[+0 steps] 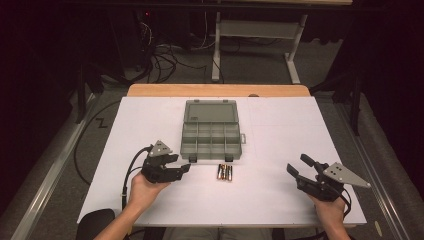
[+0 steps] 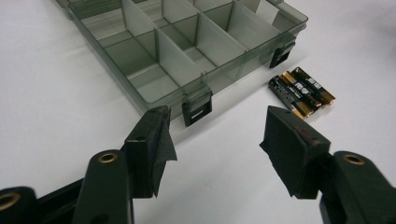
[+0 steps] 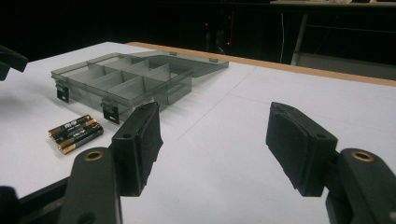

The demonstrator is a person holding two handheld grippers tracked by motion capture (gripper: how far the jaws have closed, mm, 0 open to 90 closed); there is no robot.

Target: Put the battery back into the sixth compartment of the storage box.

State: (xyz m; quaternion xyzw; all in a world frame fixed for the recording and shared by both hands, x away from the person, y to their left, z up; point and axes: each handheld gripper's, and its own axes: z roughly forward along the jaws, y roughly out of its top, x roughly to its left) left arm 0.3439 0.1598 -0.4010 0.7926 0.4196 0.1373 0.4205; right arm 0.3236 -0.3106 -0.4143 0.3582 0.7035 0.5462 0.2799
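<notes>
An open, smoky-grey compartment box (image 1: pixel 211 140) lies on the white table, its lid (image 1: pixel 210 111) folded flat behind it and its compartments (image 2: pixel 140 51) bare. A few black-and-gold batteries (image 1: pixel 224 172) lie side by side just in front of the box. My left gripper (image 1: pixel 184 168) hovers left of the batteries, pointing right, open with nothing between its jaws (image 2: pixel 218 116). The batteries (image 2: pixel 302 91) lie ahead of its right jaw. My right gripper (image 1: pixel 298 164) rests near the table's right front, open and empty (image 3: pixel 215 112), with the batteries (image 3: pixel 75 132) and box (image 3: pixel 126 81) off to its left.
The white sheet (image 1: pixel 280 130) covers a wooden table whose far edge (image 1: pixel 220 90) shows behind the box. Black latches (image 2: pixel 197 108) stick out from the box's front wall. Cables and a table frame (image 1: pixel 295 55) stand on the dark floor beyond.
</notes>
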